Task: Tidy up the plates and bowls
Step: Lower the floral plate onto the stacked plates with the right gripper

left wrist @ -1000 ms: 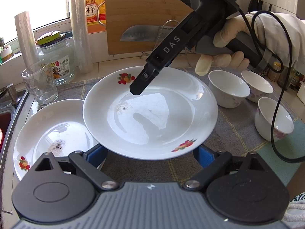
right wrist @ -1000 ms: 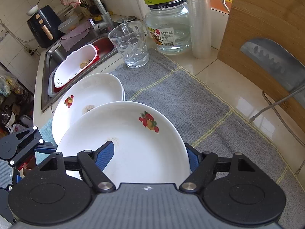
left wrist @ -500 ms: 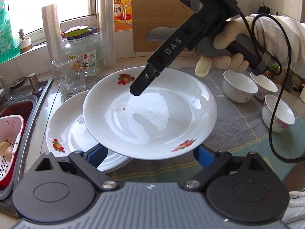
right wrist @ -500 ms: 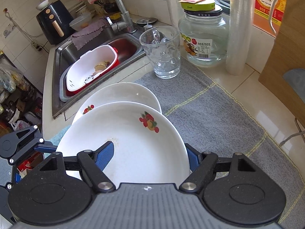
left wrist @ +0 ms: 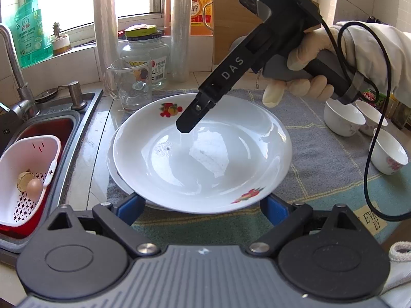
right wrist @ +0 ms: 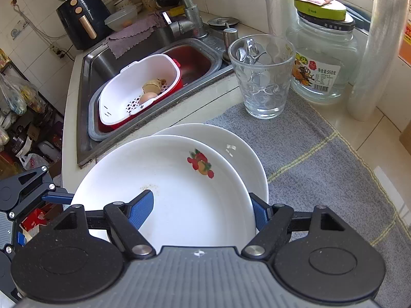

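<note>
A white plate with fruit prints (left wrist: 203,154) hangs just above a second white plate (left wrist: 113,159), whose rim shows at its left. My right gripper (left wrist: 185,125) is shut on the top plate's far rim, one finger inside the bowl of the plate. In the right wrist view the held plate (right wrist: 179,200) covers most of the lower plate (right wrist: 231,143), with one blue pad (right wrist: 143,208) above its rim. My left gripper (left wrist: 203,205) sits at the plate's near edge; its blue fingers (left wrist: 128,205) are wide apart under the rim. Three small white bowls (left wrist: 344,118) stand at the right.
A grey mat (right wrist: 321,169) covers the counter. A glass mug (left wrist: 128,84), a glass jar (left wrist: 145,51) and film rolls (left wrist: 181,25) stand behind the plates. The sink (right wrist: 154,43) holds a white strainer basket (right wrist: 138,84) at the left. A wooden board (left wrist: 231,18) leans at the back.
Both grippers carried the fruit-print plate to the left, from beside the second plate to directly over it and lower. The sink and basket have come into the left wrist view.
</note>
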A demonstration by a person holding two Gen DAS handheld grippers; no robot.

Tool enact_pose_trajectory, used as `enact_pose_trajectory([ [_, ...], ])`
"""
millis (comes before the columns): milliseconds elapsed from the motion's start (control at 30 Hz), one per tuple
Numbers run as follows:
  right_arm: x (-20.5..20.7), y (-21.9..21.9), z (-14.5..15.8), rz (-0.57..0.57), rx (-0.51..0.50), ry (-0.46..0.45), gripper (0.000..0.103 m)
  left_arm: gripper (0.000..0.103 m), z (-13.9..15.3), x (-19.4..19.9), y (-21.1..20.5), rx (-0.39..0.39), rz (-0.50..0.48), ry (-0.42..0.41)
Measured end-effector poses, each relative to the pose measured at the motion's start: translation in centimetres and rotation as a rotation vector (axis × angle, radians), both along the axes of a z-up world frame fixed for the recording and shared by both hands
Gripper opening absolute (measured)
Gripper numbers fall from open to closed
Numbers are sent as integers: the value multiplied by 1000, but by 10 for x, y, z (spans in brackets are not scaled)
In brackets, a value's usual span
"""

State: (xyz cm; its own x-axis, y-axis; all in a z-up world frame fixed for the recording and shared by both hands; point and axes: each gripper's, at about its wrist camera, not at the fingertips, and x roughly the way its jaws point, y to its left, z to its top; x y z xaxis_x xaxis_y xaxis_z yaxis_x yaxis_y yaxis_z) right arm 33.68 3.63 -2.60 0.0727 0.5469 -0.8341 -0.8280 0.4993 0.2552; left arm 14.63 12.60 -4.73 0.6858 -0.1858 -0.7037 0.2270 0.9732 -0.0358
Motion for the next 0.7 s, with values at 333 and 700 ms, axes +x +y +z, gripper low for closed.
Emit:
enact_pose_trajectory([
  [333, 9, 17, -17, -17, -5, 42, 83, 96, -5, 5, 14, -3, 1, 14],
  [700, 16, 10, -23, -42, -1, 62, 83, 96, -8, 11, 14, -12, 4, 29],
])
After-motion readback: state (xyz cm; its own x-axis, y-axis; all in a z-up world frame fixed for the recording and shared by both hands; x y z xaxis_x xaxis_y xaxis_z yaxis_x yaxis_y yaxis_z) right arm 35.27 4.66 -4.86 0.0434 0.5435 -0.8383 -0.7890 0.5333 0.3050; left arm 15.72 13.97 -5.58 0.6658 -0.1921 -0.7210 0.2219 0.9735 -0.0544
